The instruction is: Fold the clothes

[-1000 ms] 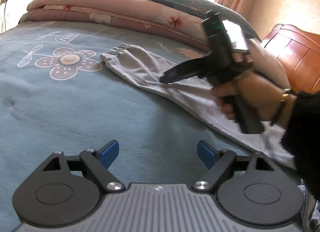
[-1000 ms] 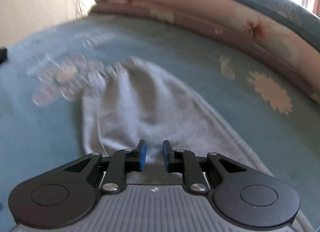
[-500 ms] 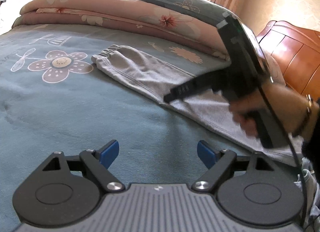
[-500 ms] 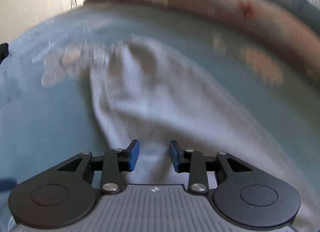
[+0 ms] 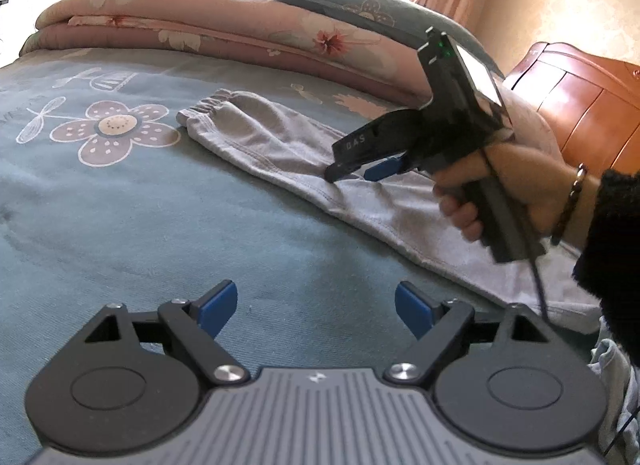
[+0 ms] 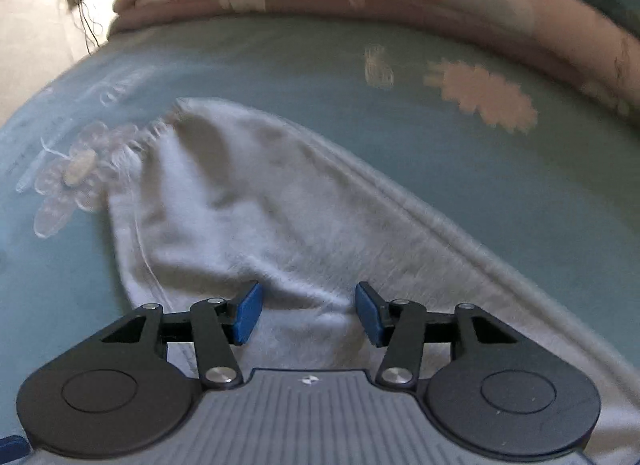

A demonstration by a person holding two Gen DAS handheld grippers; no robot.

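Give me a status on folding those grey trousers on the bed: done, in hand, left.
Done: the light grey cotton trousers lie stretched along the blue flowered bedspread, elastic cuff at the far end; no fold shows. In hand: the right tongs, open, sit low over the middle of the leg. The left tongs are open over bare bedspread. Left: gripping the cloth and every fold.

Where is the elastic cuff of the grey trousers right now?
In the left wrist view, the elastic cuff lies on the blue bedspread, right of the flower print.
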